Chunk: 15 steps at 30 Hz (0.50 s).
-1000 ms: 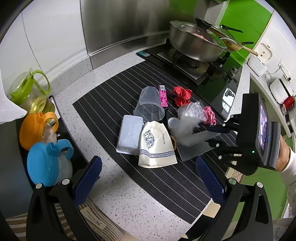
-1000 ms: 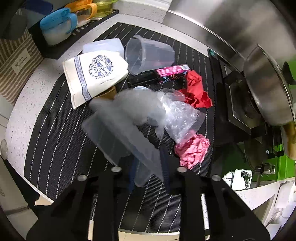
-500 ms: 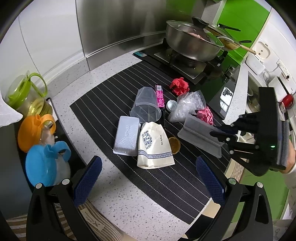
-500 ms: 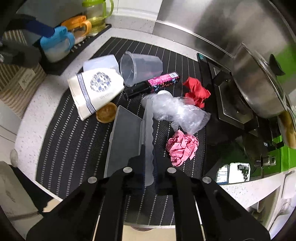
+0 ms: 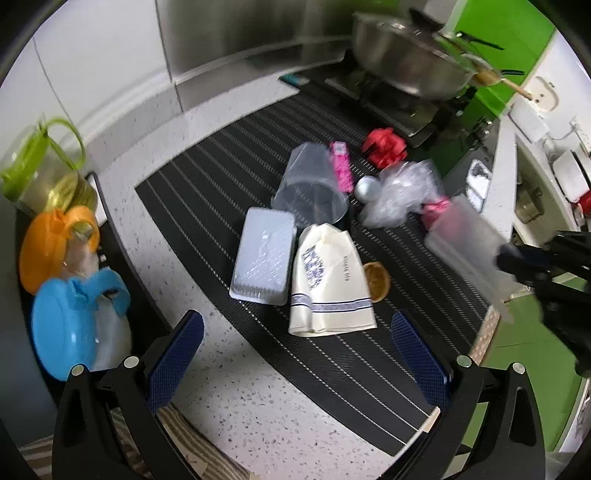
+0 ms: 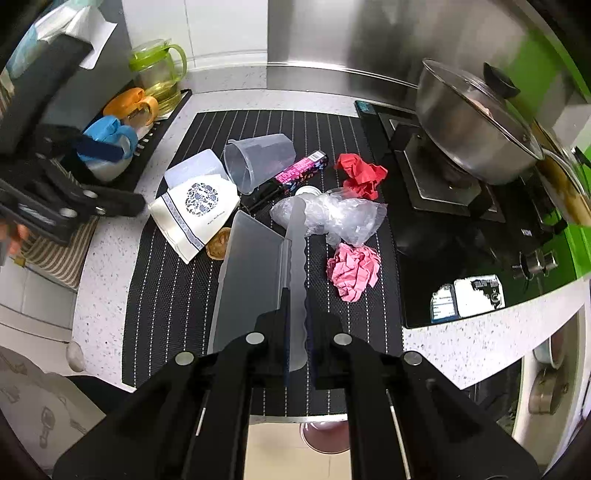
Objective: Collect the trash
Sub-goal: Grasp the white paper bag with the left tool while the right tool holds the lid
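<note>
Right gripper (image 6: 297, 325) clamped on clear plastic lid (image 6: 255, 273), held above striped mat (image 6: 166, 295). Left gripper (image 5: 295, 354) wide open, empty.

Before me, a white speckled counter (image 6: 103, 254) carries a black pinstriped mat (image 6: 173, 295). Behind it stands a steel backsplash (image 6: 332, 33) beside white wall panels (image 5: 103, 66). To my right sit a black hob (image 6: 443, 206) and green walls (image 5: 517, 29).
</note>
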Tool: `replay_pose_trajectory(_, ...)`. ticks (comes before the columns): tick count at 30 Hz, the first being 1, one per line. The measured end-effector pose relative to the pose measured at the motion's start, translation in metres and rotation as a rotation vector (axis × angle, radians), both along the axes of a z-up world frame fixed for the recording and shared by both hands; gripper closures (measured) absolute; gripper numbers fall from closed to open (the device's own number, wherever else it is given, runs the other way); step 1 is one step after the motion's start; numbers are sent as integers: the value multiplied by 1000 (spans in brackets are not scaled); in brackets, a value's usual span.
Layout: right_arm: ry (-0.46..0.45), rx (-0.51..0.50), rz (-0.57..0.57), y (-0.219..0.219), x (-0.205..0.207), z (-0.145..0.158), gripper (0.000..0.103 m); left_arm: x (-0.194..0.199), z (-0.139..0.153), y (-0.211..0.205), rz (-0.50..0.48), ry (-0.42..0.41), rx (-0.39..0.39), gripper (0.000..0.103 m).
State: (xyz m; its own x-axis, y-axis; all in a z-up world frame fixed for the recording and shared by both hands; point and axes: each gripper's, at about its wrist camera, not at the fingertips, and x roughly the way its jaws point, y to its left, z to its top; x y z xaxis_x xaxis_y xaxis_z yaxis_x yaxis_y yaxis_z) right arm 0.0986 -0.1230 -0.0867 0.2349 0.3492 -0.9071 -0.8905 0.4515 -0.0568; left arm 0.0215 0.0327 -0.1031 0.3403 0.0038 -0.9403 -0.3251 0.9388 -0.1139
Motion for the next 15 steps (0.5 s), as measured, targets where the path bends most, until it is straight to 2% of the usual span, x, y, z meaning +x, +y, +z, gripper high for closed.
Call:
replay_pose_trajectory(9, 16, 15, -30, -5, 5, -1, 96, 6, -32, 11, 45, 31, -51, 7)
replay_pose_trajectory(11, 21, 19, -34, -5, 6, -1, 96, 7, -37, 12, 47, 35, -72, 21)
replay_pose_trajectory(12, 24, 21, -36, -5, 6, -1, 96, 7, -41, 12, 47, 45, -83, 33)
replay_pose_trajectory(14, 30, 26, -39, -4, 7, -2, 96, 8, -43, 12, 43, 51, -100, 45)
replay_pose_trajectory(15, 32, 28, -39, -4, 7, -2, 96, 8, -44, 12, 37, 54, -110, 56)
